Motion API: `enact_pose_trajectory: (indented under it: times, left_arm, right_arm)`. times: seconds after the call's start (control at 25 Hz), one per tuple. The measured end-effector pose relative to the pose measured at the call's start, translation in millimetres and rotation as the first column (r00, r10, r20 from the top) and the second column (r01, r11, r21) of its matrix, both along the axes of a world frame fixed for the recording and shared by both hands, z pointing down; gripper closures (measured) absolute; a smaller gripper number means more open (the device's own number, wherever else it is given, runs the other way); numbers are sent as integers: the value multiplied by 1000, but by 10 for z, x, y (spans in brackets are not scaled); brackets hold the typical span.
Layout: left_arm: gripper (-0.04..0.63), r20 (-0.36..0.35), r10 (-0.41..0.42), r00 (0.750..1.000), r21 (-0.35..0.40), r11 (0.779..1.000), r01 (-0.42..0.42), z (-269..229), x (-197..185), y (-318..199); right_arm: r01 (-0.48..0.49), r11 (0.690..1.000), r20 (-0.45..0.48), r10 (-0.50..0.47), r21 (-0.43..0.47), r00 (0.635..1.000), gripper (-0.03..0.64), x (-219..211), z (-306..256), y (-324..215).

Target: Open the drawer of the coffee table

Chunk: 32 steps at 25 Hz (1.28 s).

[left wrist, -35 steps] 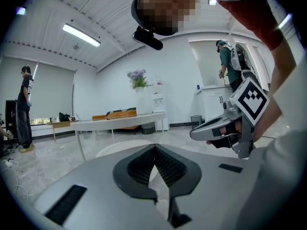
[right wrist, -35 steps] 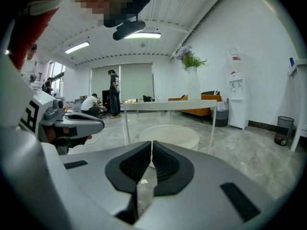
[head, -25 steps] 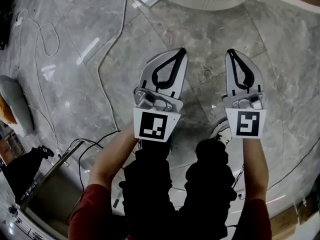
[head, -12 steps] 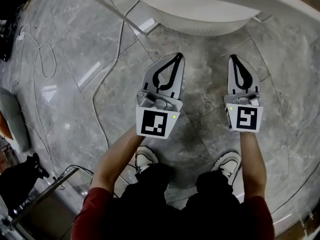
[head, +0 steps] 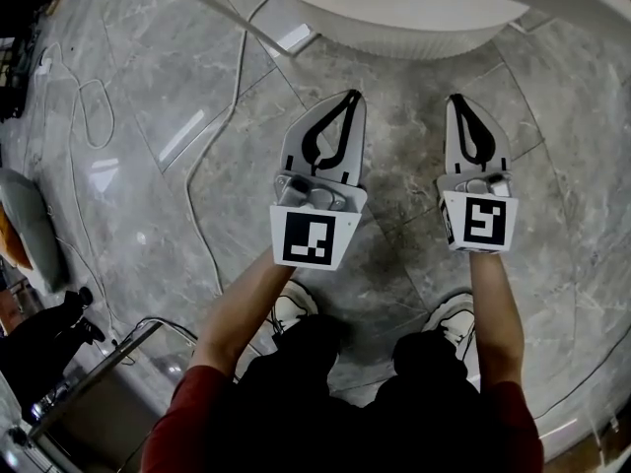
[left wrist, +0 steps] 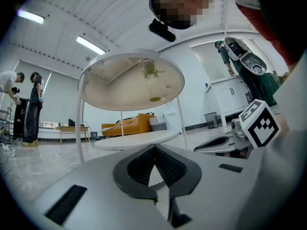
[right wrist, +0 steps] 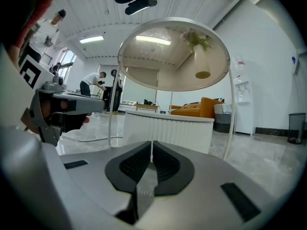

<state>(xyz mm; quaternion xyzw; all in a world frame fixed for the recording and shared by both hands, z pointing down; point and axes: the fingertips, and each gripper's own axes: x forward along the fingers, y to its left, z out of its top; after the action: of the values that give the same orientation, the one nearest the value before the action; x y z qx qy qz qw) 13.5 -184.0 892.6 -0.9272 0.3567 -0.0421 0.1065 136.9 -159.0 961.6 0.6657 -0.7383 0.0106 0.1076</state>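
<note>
The coffee table has a white ribbed round base (head: 394, 13) at the top of the head view. Over it, on thin legs, is a round upper top (right wrist: 173, 54) bearing a small vase. In the right gripper view the ribbed base (right wrist: 168, 128) stands straight ahead. I cannot make out a drawer front on it. My left gripper (head: 352, 95) and right gripper (head: 456, 99) are held side by side low over the marble floor, a short way before the base. Both point at it and touch nothing. Each is shut with nothing between its pads: left gripper (left wrist: 154, 147), right gripper (right wrist: 151, 143).
White cables (head: 212, 136) trail over the floor at the left. A grey cushion-like thing (head: 30, 215) and a metal frame (head: 89, 382) lie at the lower left. The person's shoes (head: 296, 304) are under the grippers. People (left wrist: 29, 107) stand far off in the room.
Both grippers have sunk and come nearer the table, whose base now fills more of the top of the head view. Their jaws have stayed shut.
</note>
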Motion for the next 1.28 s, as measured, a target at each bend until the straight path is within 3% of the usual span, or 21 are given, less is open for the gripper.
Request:
enact_pose_trajectory:
  times: [0.16,0.24,0.28,0.32,0.36,0.44,0.48,0.52,0.72,0.84,1.04,1.28]
  left_arm:
    - [581,4,0,1000,-2,1000,0,23,-1,-9]
    - [581,10,-7,1000,-25,1000,7,68,-14,-29]
    - [581,9,-10,1000,-35,999,11,80,-20,-36]
    - [581,7,-12,1000,-39,999,12,82,-21,-41]
    - [581,7,-11,1000,-34,999,11,77,-18,-44]
    - [581,9,-8,1000,-21,1000,8,72,-7,-56]
    - [581,12,-7,1000,-16,1000,7,78,-5,-66]
    - [581,15,-8,1000,-15,1000,8,86,-7,-79]
    - [581,15,-28,1000,-35,999,28,132,-49,-137]
    - [581,7,-35,999,-42,999,35,151,-52,-157]
    - [581,14,-44,999,-62,997,45,217,-72,-155]
    - [581,5,-52,999,-61,997,52,232,-90,-134]
  right_arm:
    - [18,1000,175,-21,22,984,590,26,58,-26]
    - [22,1000,335,-18,-6,942,528,55,161,-58]
    - [31,999,430,-19,-21,903,490,61,211,-81]
    - [45,999,535,-22,-30,845,455,62,255,-110]
    - [63,998,648,-32,-25,761,420,62,279,-145]
    - [93,994,841,-97,55,533,358,78,230,-245]
    - [94,989,891,-142,113,430,333,94,180,-304]
    - [84,985,918,-170,150,359,317,118,170,-356]
    - [-24,994,988,-102,106,117,281,329,588,-512]
    - [-84,988,989,-136,131,-57,278,444,731,-587]
    - [-156,967,952,-232,203,-201,278,633,852,-725]
    - [-167,947,916,-309,273,-257,279,658,766,-765]
